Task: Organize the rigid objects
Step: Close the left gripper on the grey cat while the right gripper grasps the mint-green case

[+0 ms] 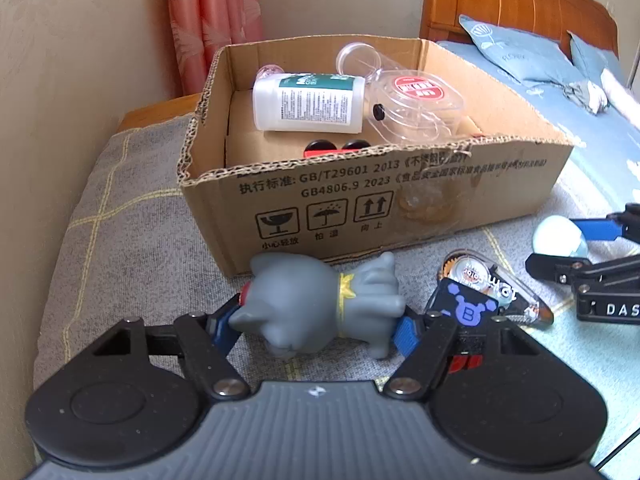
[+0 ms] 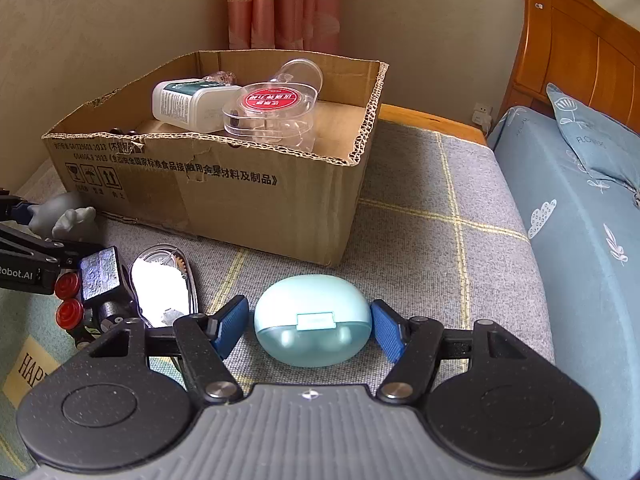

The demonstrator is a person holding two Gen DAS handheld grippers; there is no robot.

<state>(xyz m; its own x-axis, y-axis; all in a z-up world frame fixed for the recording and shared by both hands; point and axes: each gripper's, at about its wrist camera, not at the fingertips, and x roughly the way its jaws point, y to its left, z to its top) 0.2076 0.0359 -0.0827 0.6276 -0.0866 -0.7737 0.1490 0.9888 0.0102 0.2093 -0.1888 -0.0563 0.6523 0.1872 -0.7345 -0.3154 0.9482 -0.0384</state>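
Note:
A grey cat figurine (image 1: 312, 304) lies on its side on the grey checked cloth, in front of the cardboard box (image 1: 400, 188). My left gripper (image 1: 318, 332) is shut on it, one blue pad on the head and the other on the hind end. A pale blue earbud case (image 2: 312, 320) rests on the cloth between the pads of my right gripper (image 2: 312, 328). The right pad meets the case; a thin strip of cloth shows beside the left pad. The left wrist view shows the case (image 1: 556, 236) at the right edge, and the right wrist view shows the figurine (image 2: 68, 216) at far left.
The open box (image 2: 280, 184) holds a white bottle (image 1: 308, 102), clear plastic containers (image 1: 416, 100) and dark round items. A correction tape dispenser (image 1: 500, 292) lies between the grippers. A bed with blue bedding (image 2: 580, 240) and a wooden headboard is to the right, with wall and curtain behind.

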